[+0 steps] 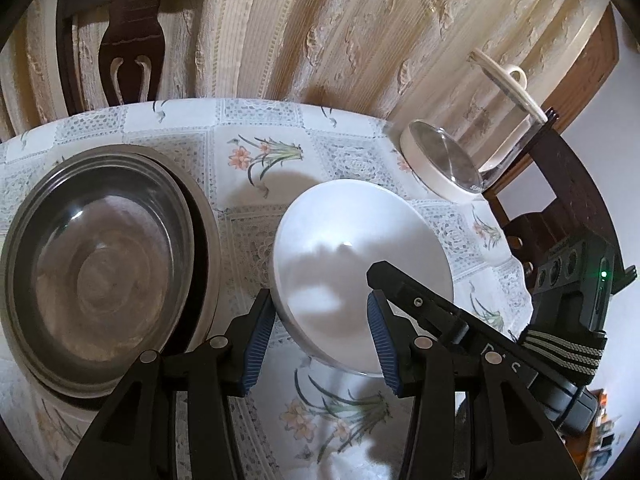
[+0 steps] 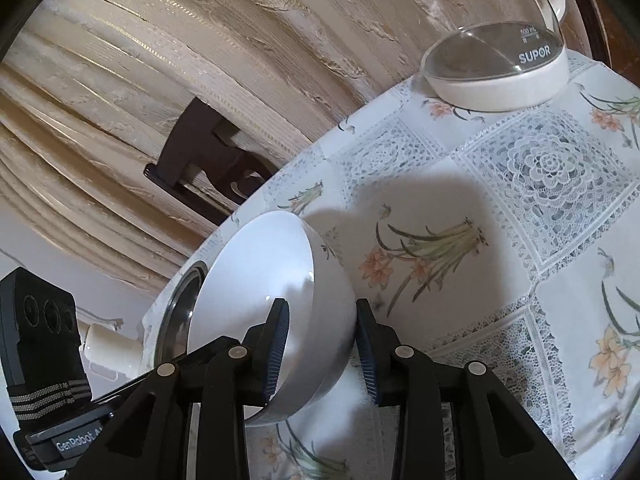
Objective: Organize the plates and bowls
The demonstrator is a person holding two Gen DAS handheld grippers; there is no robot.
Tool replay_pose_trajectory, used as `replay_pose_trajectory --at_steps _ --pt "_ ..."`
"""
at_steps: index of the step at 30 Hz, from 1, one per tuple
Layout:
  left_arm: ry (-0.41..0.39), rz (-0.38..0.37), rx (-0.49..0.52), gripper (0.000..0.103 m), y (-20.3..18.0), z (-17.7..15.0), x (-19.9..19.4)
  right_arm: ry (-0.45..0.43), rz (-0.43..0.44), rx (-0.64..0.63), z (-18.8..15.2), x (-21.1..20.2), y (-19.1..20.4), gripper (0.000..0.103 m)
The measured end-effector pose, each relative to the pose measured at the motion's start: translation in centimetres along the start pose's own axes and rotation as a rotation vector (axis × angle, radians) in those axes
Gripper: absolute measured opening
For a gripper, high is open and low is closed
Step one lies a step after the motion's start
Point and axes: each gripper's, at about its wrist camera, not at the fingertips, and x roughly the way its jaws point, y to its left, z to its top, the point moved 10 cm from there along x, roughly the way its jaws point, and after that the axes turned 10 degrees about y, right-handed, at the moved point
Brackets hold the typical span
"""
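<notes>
A white bowl (image 1: 360, 256) hangs tilted just above the flowered tablecloth. My right gripper (image 2: 322, 320) is shut on the white bowl (image 2: 256, 292) at its rim, one pad inside and one on the outer wall. In the left wrist view the right gripper's finger (image 1: 404, 292) reaches in from the right over the bowl. My left gripper (image 1: 320, 320) is open, its blue pads standing either side of the bowl's near edge. To the left, a steel bowl (image 1: 100, 264) rests inside a wider brown dish (image 1: 210, 248). Only a sliver of the steel bowl (image 2: 180, 300) shows behind the white one.
A glass kettle on a white base (image 1: 440, 164) (image 2: 496, 68) stands at the table's far right. Dark wooden chairs (image 1: 120, 40) (image 1: 560, 184) sit at the far and right sides. A curtain (image 1: 340, 32) hangs behind. The table edge (image 1: 520, 272) curves close on the right.
</notes>
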Motion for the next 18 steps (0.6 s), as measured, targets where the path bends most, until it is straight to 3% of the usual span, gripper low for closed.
replay_pose_trajectory --at_steps 10,18 --pt "-0.049 -0.034 -0.004 0.048 -0.1 0.3 -3.5 -0.043 0.053 -0.046 0.5 -2.5 3.4 0.037" --pt "-0.095 -0.034 -0.042 0.048 2.9 0.0 -7.4 -0.011 0.110 -0.111 -0.7 -1.4 7.8 0.037"
